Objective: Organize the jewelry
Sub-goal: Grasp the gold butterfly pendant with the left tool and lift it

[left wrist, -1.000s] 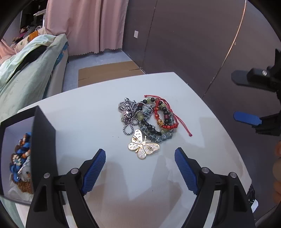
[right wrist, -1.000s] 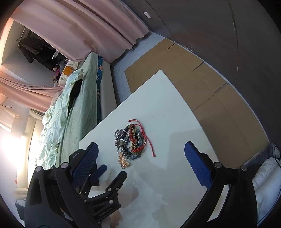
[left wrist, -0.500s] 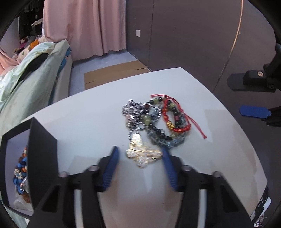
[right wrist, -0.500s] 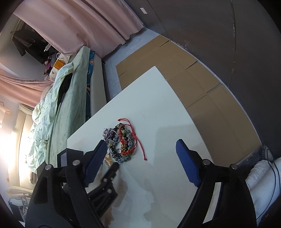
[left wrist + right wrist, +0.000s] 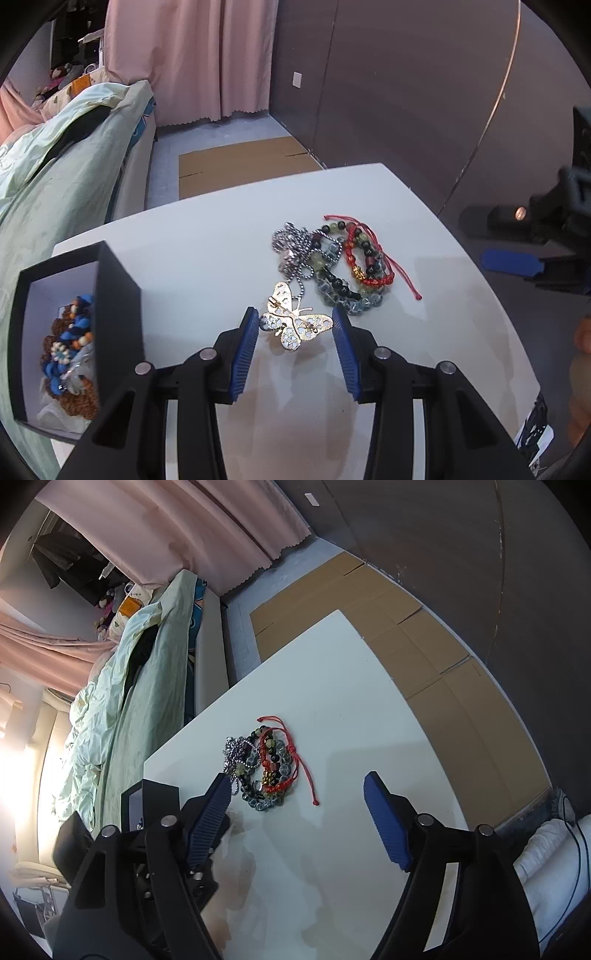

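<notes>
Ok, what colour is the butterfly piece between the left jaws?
Gold with pale sparkly stones: the butterfly brooch, clearest in the left wrist view.

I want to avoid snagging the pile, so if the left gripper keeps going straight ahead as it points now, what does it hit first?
The left gripper already has the butterfly brooch between its open fingers, so it meets that first. Just beyond lies the silver chain, which seems to overlap the brooch's far wing, though depth is unclear.

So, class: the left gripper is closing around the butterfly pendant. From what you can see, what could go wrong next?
1. The butterfly pendant looks attached to the silver ball chain, which lies tangled with the beaded bracelets; lifting may drag the whole pile.
2. The pendant lies flat on the white table, so the left gripper fingers could slip over its thin wings.
3. The black box stands close, so a swing may bump it.
</notes>
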A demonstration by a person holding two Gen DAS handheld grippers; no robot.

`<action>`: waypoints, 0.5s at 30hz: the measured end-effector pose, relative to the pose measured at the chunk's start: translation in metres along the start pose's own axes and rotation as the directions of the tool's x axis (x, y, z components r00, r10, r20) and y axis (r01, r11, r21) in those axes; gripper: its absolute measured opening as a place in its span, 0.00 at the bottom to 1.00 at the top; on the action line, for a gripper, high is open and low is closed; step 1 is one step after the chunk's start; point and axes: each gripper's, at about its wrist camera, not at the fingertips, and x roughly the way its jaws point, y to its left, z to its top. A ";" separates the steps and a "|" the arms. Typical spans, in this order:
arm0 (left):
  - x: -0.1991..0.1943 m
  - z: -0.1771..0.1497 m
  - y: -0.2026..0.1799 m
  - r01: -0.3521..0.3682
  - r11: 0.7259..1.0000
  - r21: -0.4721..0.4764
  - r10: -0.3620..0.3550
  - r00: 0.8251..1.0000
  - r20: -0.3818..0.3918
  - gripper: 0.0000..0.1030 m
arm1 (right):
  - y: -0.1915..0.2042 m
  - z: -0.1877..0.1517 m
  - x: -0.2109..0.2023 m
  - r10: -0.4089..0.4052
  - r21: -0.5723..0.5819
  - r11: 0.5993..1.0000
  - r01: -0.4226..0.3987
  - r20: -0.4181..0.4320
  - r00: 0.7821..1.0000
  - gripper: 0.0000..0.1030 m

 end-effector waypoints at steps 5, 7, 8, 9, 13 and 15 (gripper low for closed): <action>-0.019 0.000 0.010 0.000 1.000 -0.025 0.001 1.000 0.027 0.38 | 0.002 -0.003 0.003 0.016 -0.002 1.000 -0.016 -0.012 1.000 0.62; -0.025 0.001 0.013 0.000 0.999 -0.035 0.001 0.999 0.035 0.38 | 0.001 -0.004 0.004 0.026 0.002 1.000 -0.026 -0.017 1.000 0.58; -0.029 0.001 0.016 0.000 0.999 -0.044 0.002 0.999 0.041 0.38 | 0.000 -0.004 0.005 0.031 0.005 1.000 -0.031 -0.020 0.999 0.56; -0.032 0.001 0.019 0.000 0.999 -0.052 0.003 0.999 0.046 0.38 | 0.000 -0.004 0.007 0.036 0.008 0.999 -0.036 -0.024 0.999 0.53; -0.047 -0.001 0.027 0.001 0.997 -0.076 0.003 0.998 0.063 0.38 | -0.001 -0.004 0.014 0.049 0.016 0.999 -0.049 -0.035 0.998 0.49; -0.053 -0.001 0.031 0.002 0.996 -0.086 0.005 0.997 0.071 0.38 | 0.001 -0.004 0.018 0.044 0.015 0.999 -0.043 -0.039 0.998 0.48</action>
